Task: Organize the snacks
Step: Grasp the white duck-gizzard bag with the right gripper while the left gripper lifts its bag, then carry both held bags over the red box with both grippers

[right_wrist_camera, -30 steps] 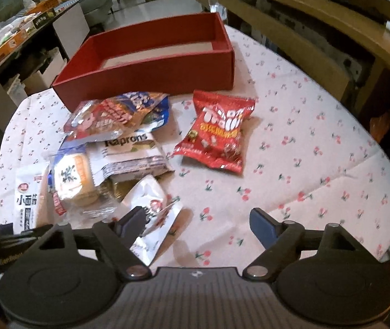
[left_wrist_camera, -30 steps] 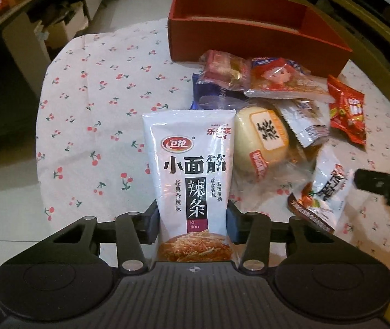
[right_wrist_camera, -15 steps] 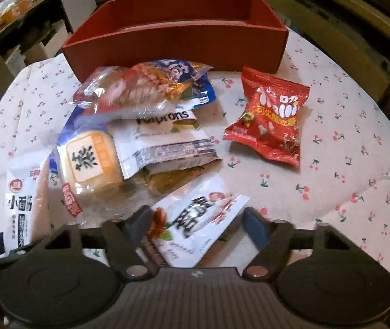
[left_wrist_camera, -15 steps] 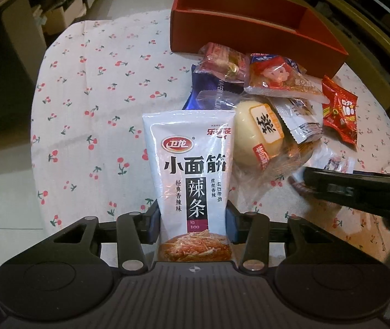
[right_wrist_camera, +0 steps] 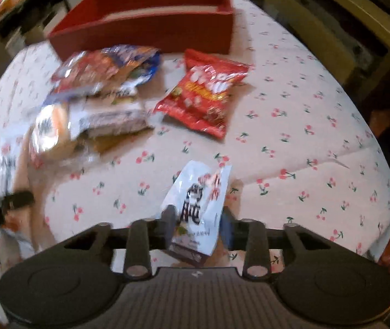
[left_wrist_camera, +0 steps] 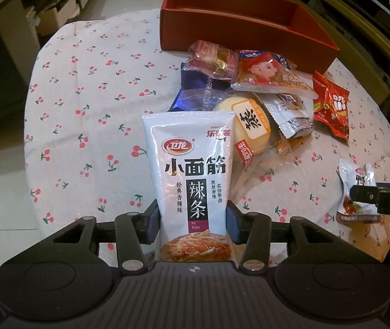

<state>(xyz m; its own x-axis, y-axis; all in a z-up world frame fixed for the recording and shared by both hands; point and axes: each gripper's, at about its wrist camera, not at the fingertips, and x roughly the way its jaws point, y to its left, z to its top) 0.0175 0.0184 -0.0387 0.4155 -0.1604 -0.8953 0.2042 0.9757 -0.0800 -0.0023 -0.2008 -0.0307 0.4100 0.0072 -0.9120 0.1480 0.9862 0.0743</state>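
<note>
A round table under a cherry-print cloth (left_wrist_camera: 90, 87) fills both views, and at its far side stands a long red box (left_wrist_camera: 249, 31), open at the top with nothing visible inside. In front of the box lies a loose heap of snacks: a dark blue wafer packet (left_wrist_camera: 195, 93) at the bottom, a clear-wrapped red sweet (left_wrist_camera: 214, 59) and a packet with a cartoon face (left_wrist_camera: 266, 72) on top, a round yellow bun in clear wrap (left_wrist_camera: 247, 120) nearer the camera, and a silver packet (left_wrist_camera: 291, 112) beside it. A red snack bag (right_wrist_camera: 205, 93) lies apart from the heap, flat on the cloth. The left gripper (left_wrist_camera: 193, 216) holds a tall white spicy-strip packet (left_wrist_camera: 192, 170) upright above the near edge of the table, both pads pressed against its lower sides. The right gripper (right_wrist_camera: 197, 223) has a small white sachet (right_wrist_camera: 197, 208) between its fingers, lifted off the cloth and tilted; its jaws have just been opening a little, yet the pads appear to touch the sachet's sides. The right wrist view is blurred.
</note>
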